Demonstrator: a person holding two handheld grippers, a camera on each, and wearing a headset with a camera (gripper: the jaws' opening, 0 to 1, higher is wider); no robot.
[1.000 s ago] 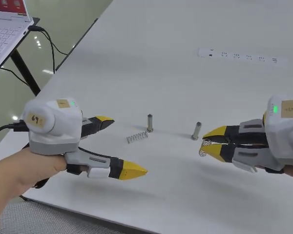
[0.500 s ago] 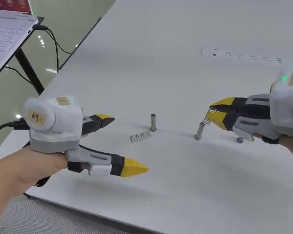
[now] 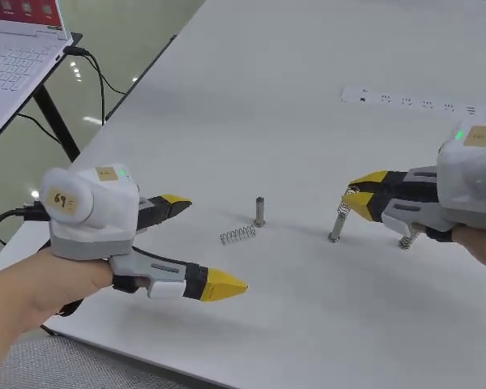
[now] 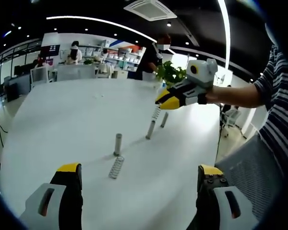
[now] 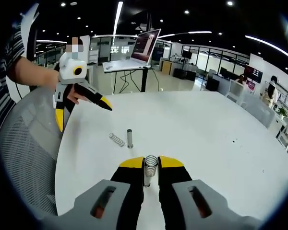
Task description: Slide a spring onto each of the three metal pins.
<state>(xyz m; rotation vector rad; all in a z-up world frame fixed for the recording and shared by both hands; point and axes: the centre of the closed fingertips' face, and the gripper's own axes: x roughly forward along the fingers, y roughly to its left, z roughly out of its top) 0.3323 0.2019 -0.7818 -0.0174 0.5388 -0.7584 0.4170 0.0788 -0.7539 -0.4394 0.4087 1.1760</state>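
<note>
The right gripper (image 3: 351, 194) has its jaws squeezed shut on a spring (image 5: 150, 164). It holds that spring right at the top of the middle pin (image 3: 337, 227), which leans a little on the white table (image 3: 308, 105). I think the spring is just starting to go on, but it is not down over the pin yet.

The left gripper (image 3: 217, 242) hangs over the table near the person with its jaws wide apart, holding nothing.

One more spring, the loose spring (image 3: 237, 235), lies flat on the table. It is just beside the bare pin (image 3: 260, 211), which stands straight up with nothing on it.

The last pin (image 3: 406, 237) stands behind the right gripper. It looks like it has coils around it, so I think that one is done. So one pin seems finished, one is being done, and one is left.

Some parts are hard to see. The right gripper covers the top of the last pin. In the right gripper view, the jaws hide most of the middle pin, so I cannot tell if the spring is around its tip or only touching it.
</note>
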